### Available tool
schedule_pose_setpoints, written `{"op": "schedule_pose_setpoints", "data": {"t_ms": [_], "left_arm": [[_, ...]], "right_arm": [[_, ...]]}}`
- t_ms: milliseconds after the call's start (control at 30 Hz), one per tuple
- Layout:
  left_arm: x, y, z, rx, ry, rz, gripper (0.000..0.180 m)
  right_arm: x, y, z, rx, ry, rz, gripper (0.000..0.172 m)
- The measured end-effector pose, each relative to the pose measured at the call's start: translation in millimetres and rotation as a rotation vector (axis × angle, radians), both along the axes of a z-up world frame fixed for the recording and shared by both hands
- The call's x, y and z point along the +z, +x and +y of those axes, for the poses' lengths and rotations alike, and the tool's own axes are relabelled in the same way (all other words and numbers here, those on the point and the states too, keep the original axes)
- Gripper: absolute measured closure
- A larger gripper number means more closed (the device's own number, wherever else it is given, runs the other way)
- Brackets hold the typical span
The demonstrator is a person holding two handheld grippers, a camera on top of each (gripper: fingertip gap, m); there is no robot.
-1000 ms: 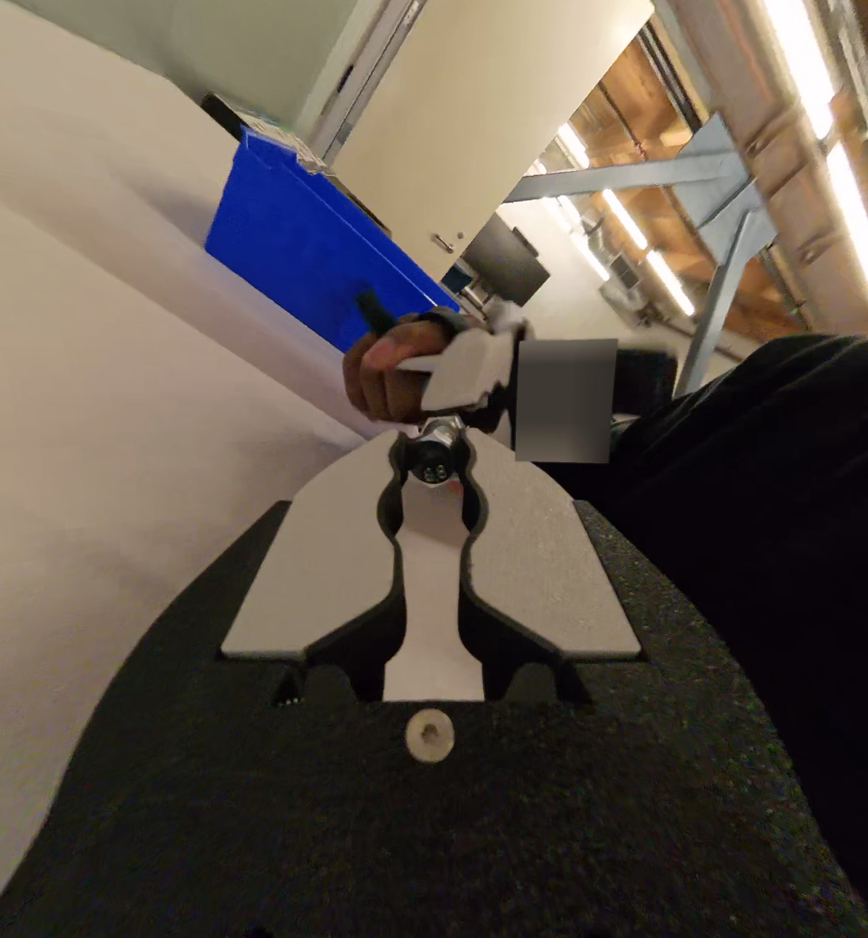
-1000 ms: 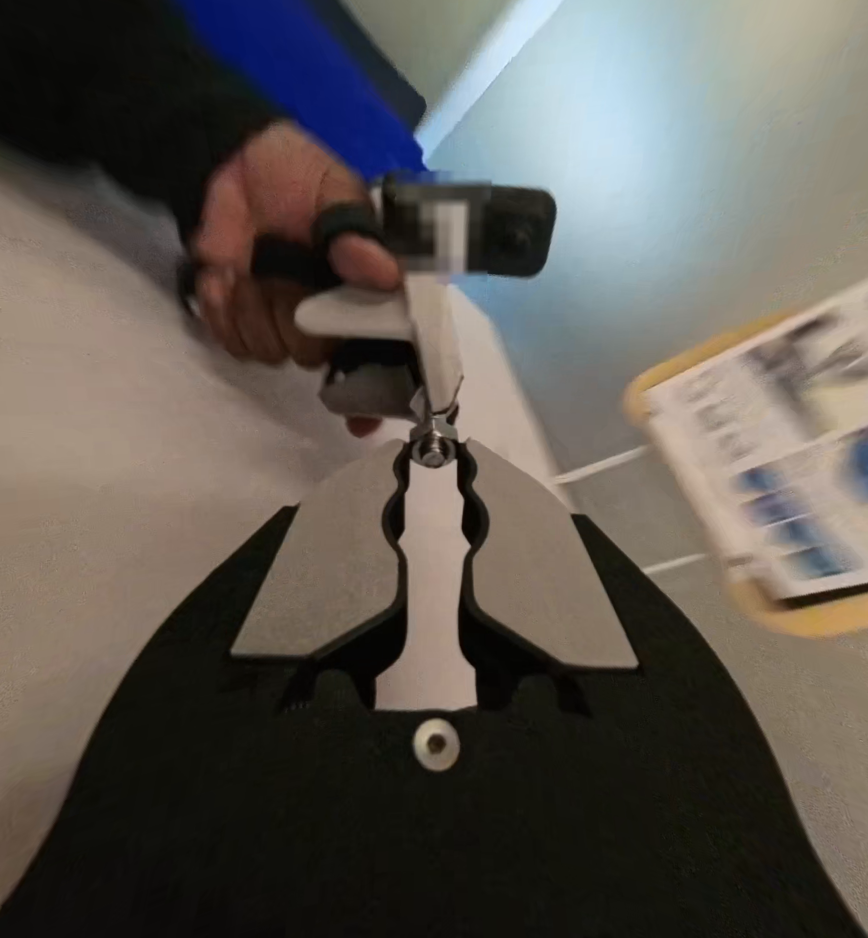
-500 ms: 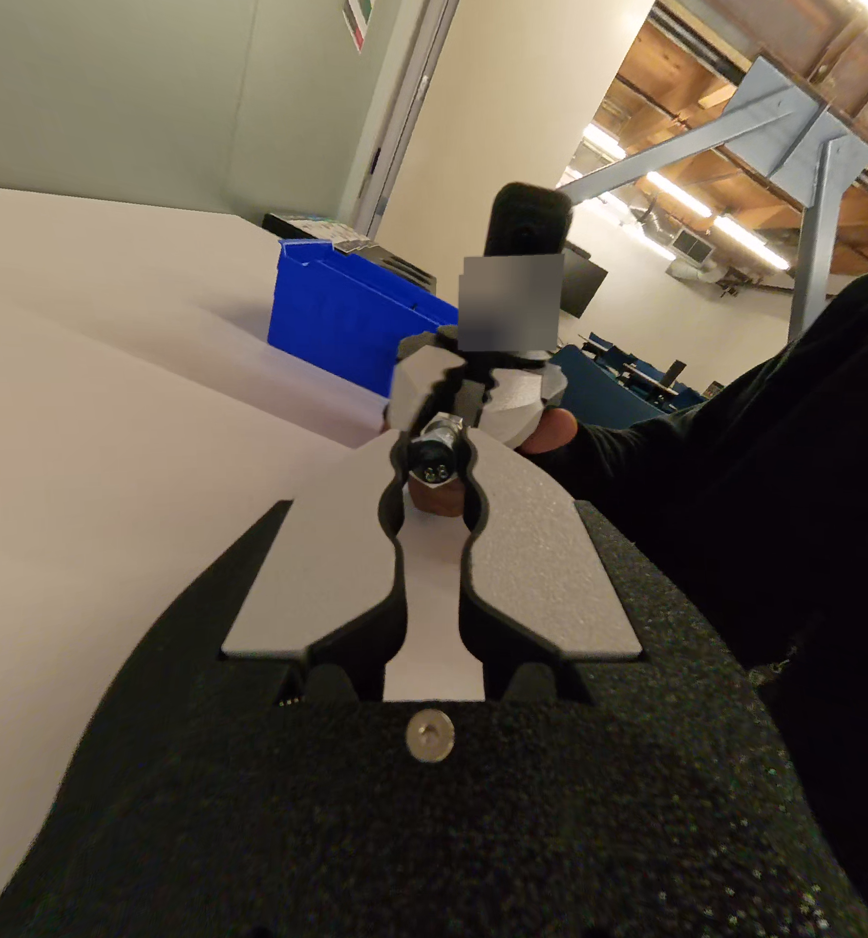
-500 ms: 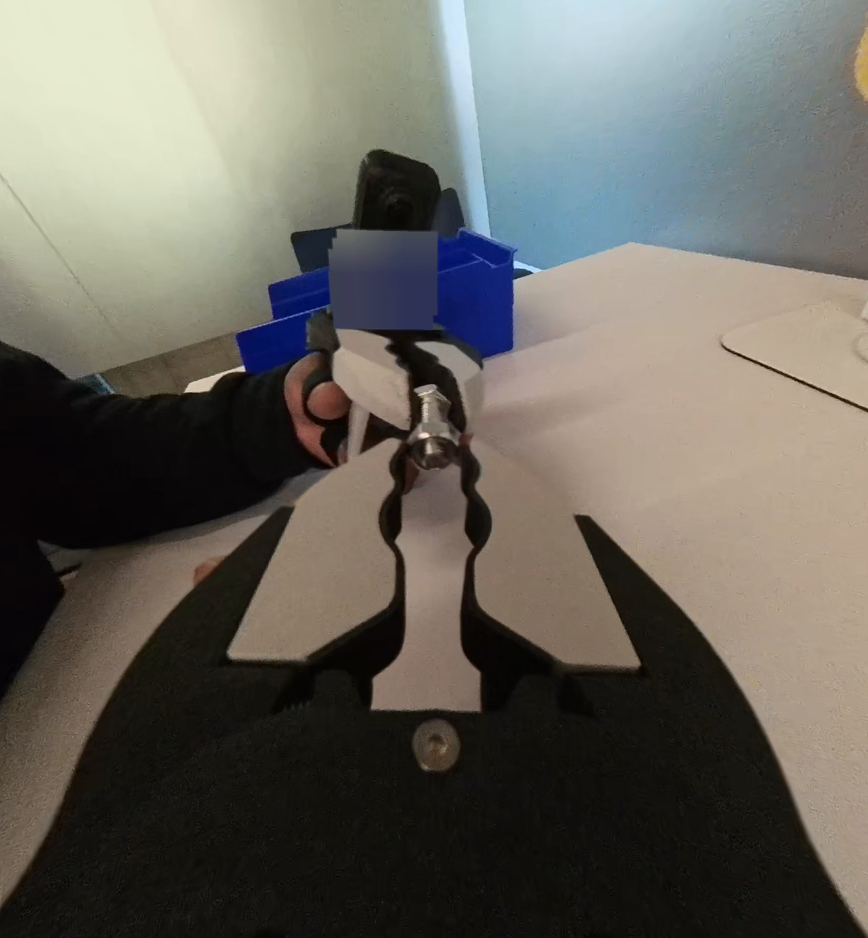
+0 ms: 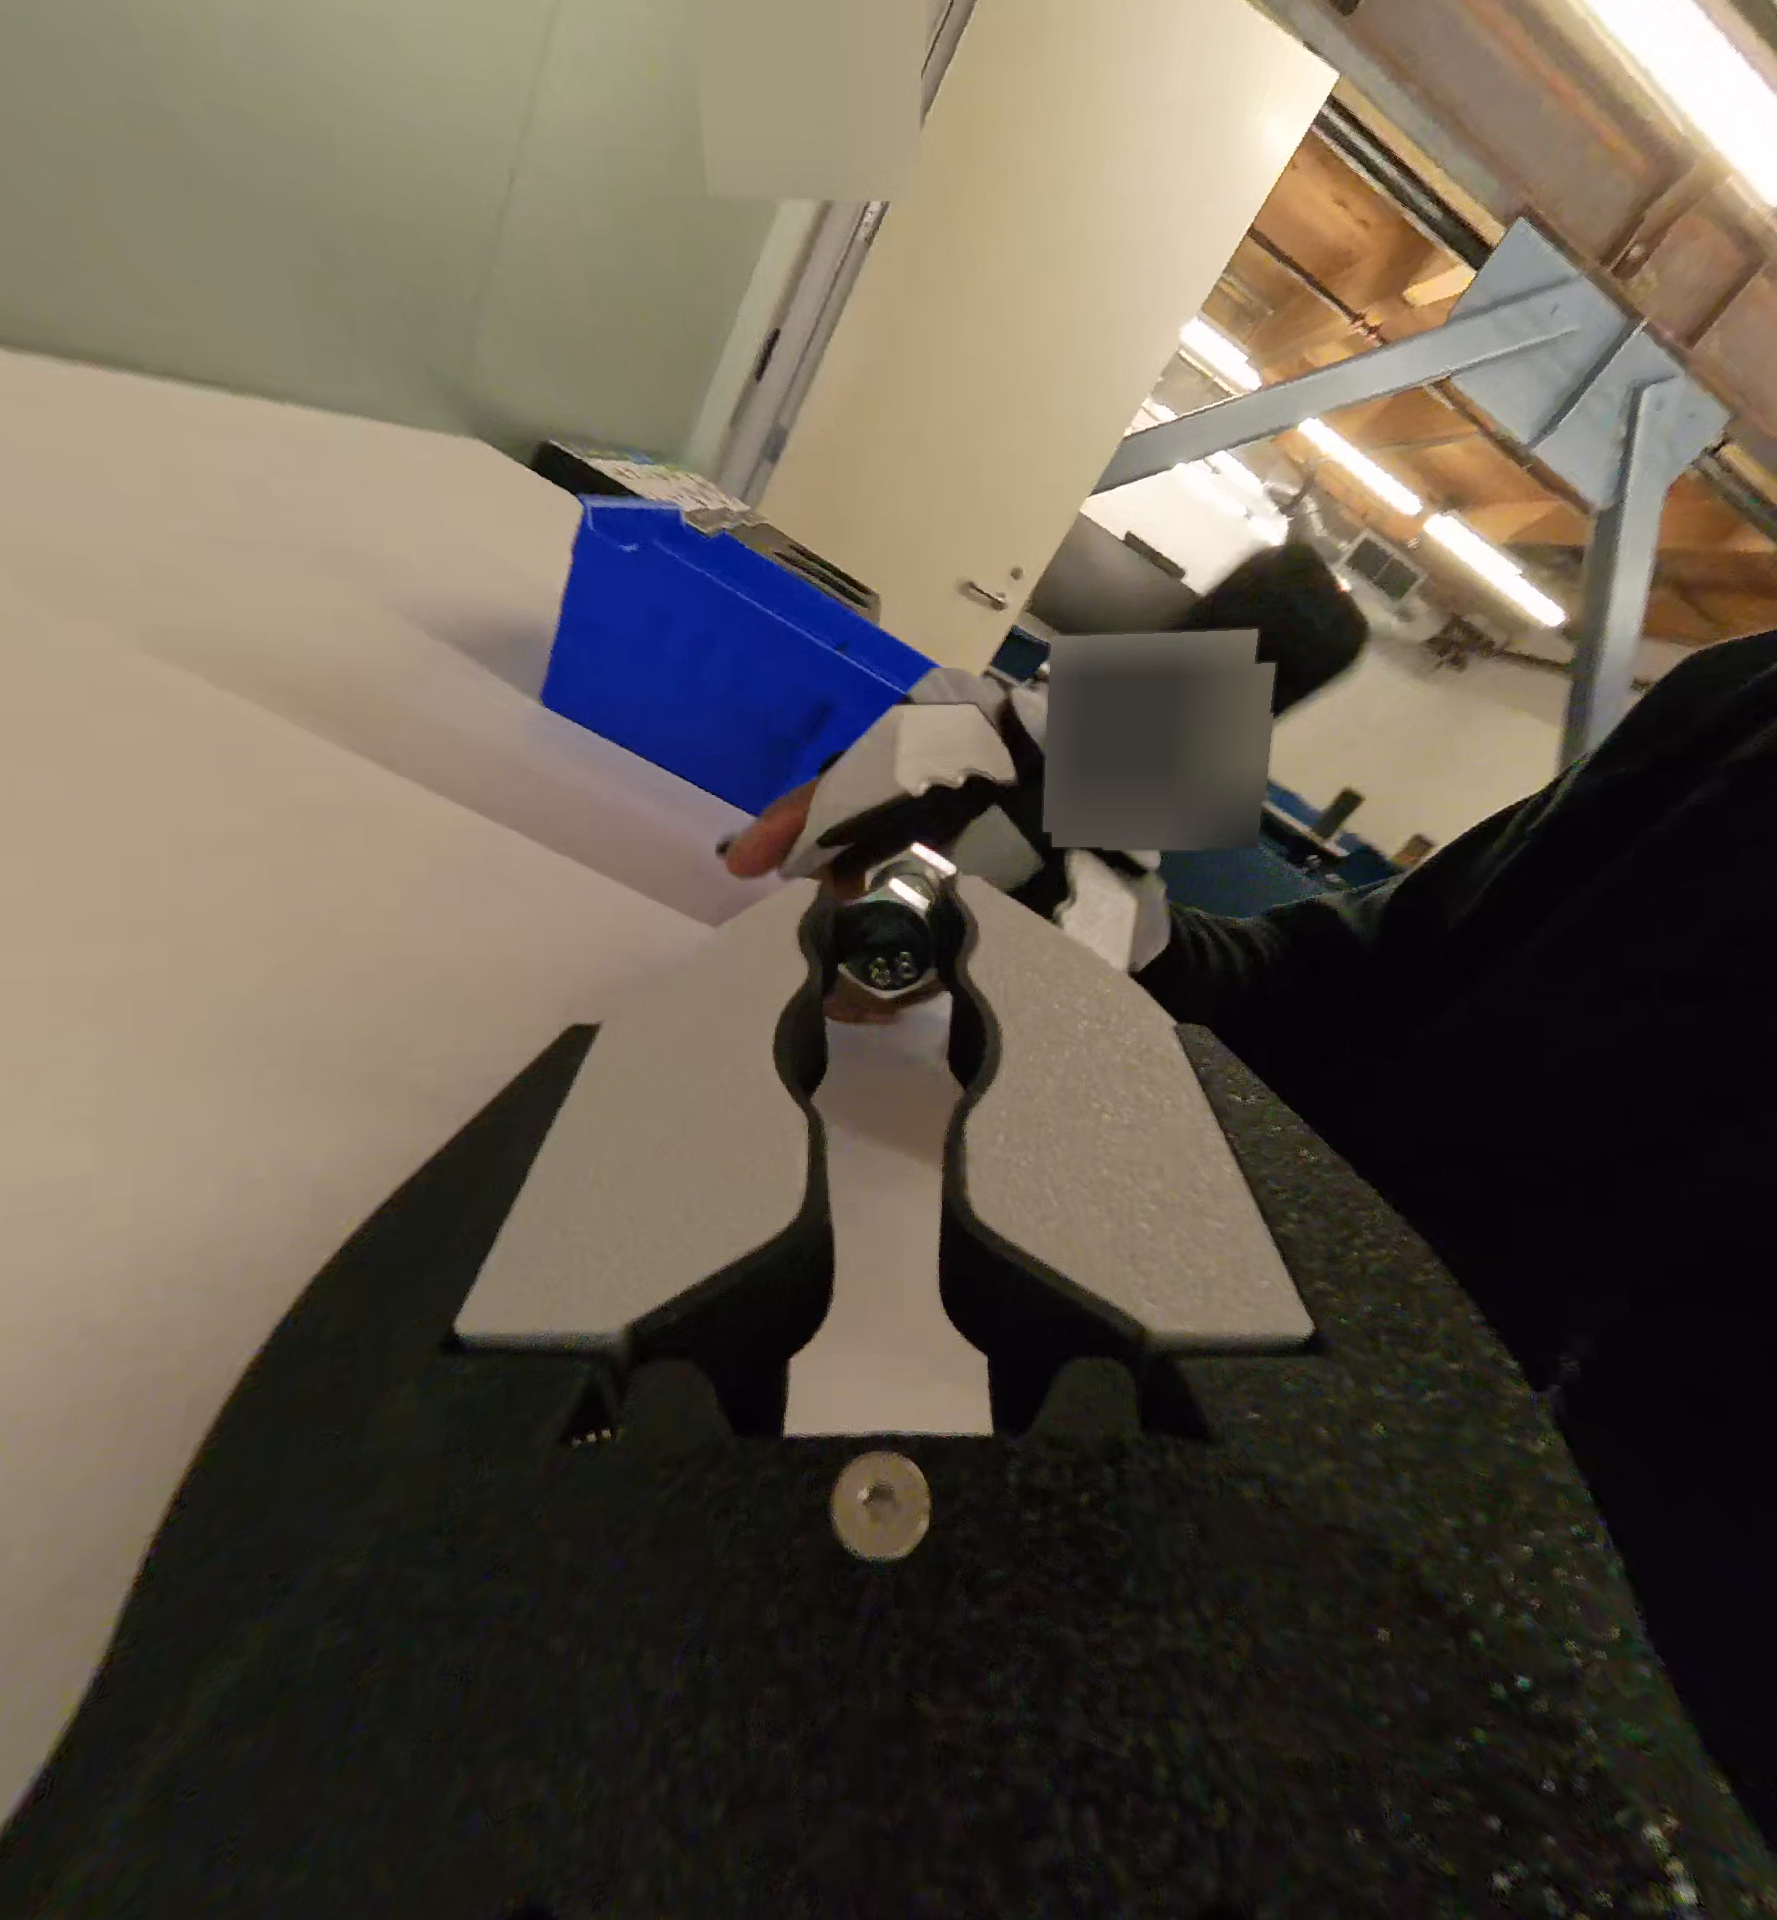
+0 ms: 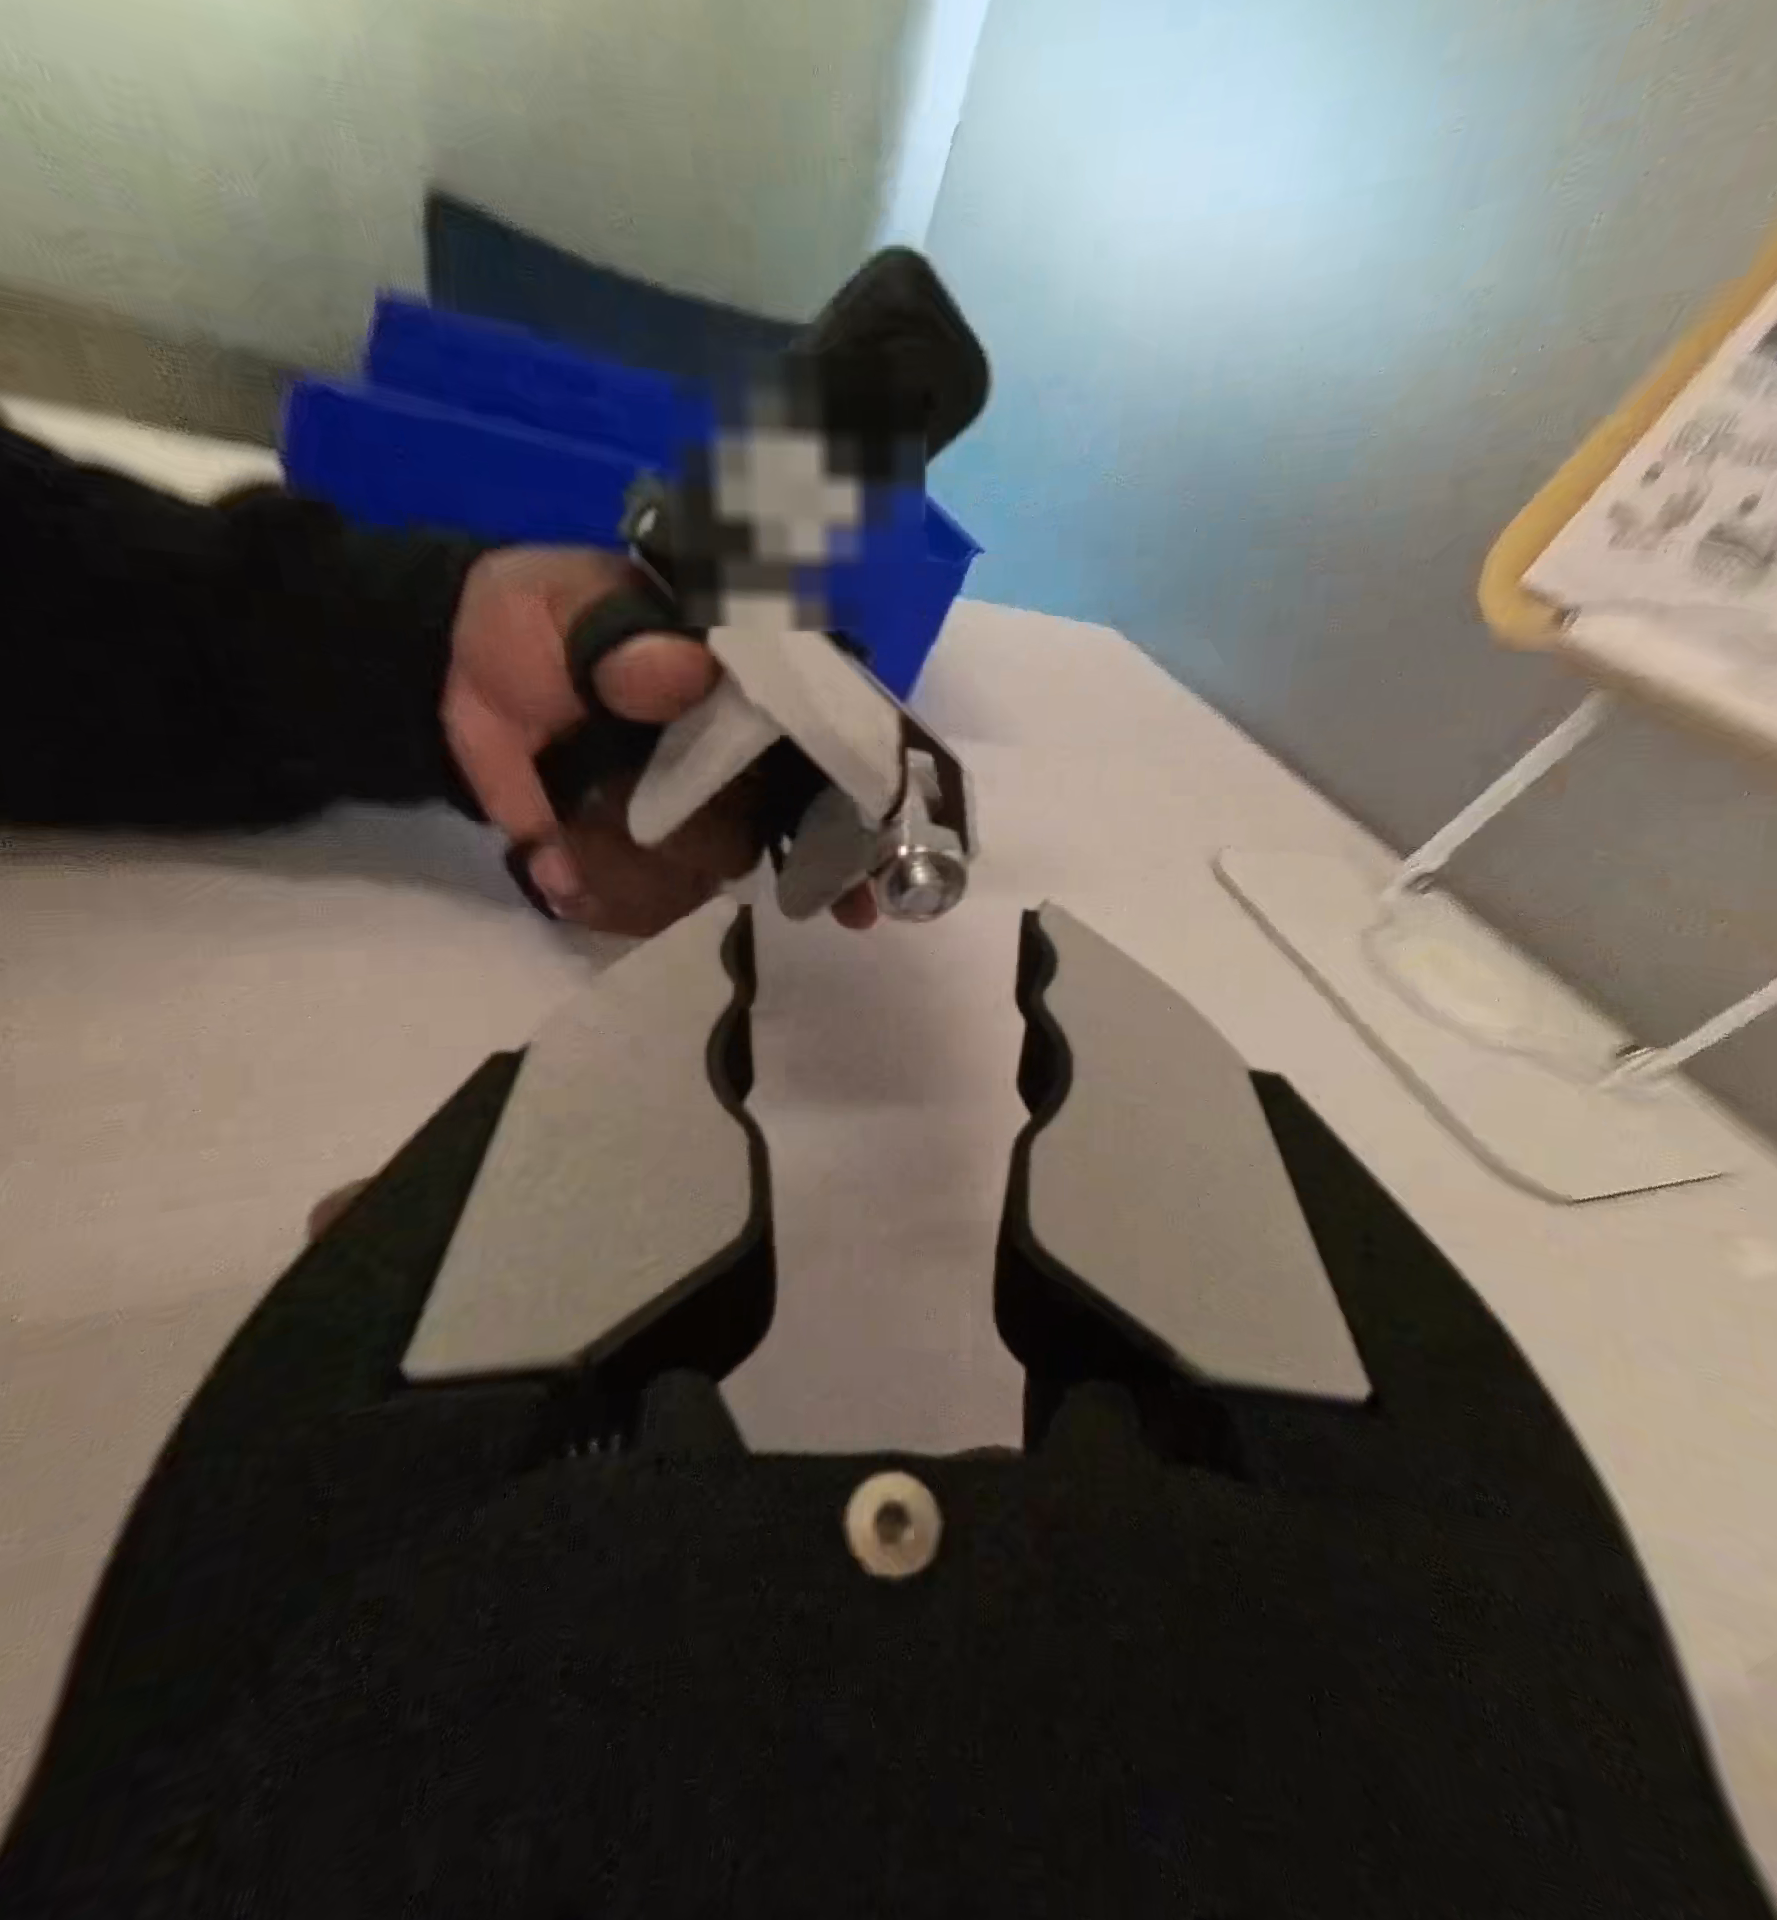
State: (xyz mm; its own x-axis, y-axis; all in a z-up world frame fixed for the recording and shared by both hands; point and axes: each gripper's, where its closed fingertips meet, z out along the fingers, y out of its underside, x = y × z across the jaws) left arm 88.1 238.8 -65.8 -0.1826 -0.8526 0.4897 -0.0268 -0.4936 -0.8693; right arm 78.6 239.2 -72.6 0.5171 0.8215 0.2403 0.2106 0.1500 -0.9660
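A metal bolt (image 5: 889, 951) is pinched by its hex head between the jaws of the left gripper (image 5: 886, 940), above the white bench (image 5: 188, 935). The jaws of the right gripper (image 6: 884, 920) are spread, nothing between them. The far bench edge is hidden by a blue bin (image 5: 697, 675). The right wrist view is blurred.

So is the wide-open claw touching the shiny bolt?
Apart. The right wrist view shows the right claw spread wide, table showing between its fingers, while the bolt sits beyond them in the left claw.
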Motion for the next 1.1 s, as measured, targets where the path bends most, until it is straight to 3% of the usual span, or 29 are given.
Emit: {"op": "schedule_pose_setpoints", "data": {"t_ms": [133, 233, 333, 433, 500, 567, 667, 767, 867, 900, 967, 1100], "left_arm": [[3.6, -0.3, -2.9, 0.015, 0.095, -0.002, 0.163], [0.9, 1.8, -6.2, 0.005, 0.121, 0.016, 0.163], [-3.4, 2.0, -9.2, -0.024, 0.087, 0.038, 0.163], [-7.6, 2.5, -14.0, -0.090, -0.034, 0.047, 0.163], [-12.7, 4.4, -10.3, -0.074, -0.052, 0.060, 0.163], [-7.7, 3.8, -8.0, -0.053, -0.032, 0.032, 0.163], [-0.8, 0.8, -3.5, -0.011, 0.024, 0.005, 0.163], [2.5, -1.5, -2.0, 0.005, 0.053, -0.003, 0.163], [3.0, -0.6, -4.4, -0.005, 0.060, -0.004, 0.163], [1.4, 0.1, -5.3, -0.008, 0.062, 0.006, 0.163], [-0.5, -0.1, -6.6, -0.021, 0.051, 0.017, 0.163], [-5.1, 2.2, -11.5, -0.075, -0.051, 0.038, 0.163]], "right_arm": [[5.9, -0.3, 2.7, 0.055, -0.256, 0.208, 0.130], [1.6, -0.7, -0.1, 0.062, -0.222, 0.155, 0.153], [-3.1, 0.8, -1.1, -0.006, 0.069, -0.071, 0.153], [-6.2, 2.4, -4.1, -0.109, 0.590, -0.424, 0.154], [-10.8, 4.1, -3.4, -0.130, 0.673, -0.520, 0.153], [-2.9, 3.6, -5.4, -0.106, 0.542, -0.365, 0.140], [8.0, 4.9, -2.1, -0.053, 0.190, -0.075, 0.130], [11.3, 5.6, 2.6, 0.001, -0.107, 0.145, 0.131], [2.3, 2.6, 1.2, 0.034, -0.188, 0.153, 0.146], [-0.4, 1.1, -1.1, 0.036, -0.151, 0.113, 0.155], [-4.0, 1.1, -2.5, 0.007, -0.020, -0.001, 0.155], [-5.6, 5.4, -4.0, -0.111, 0.568, -0.395, 0.155]]}}
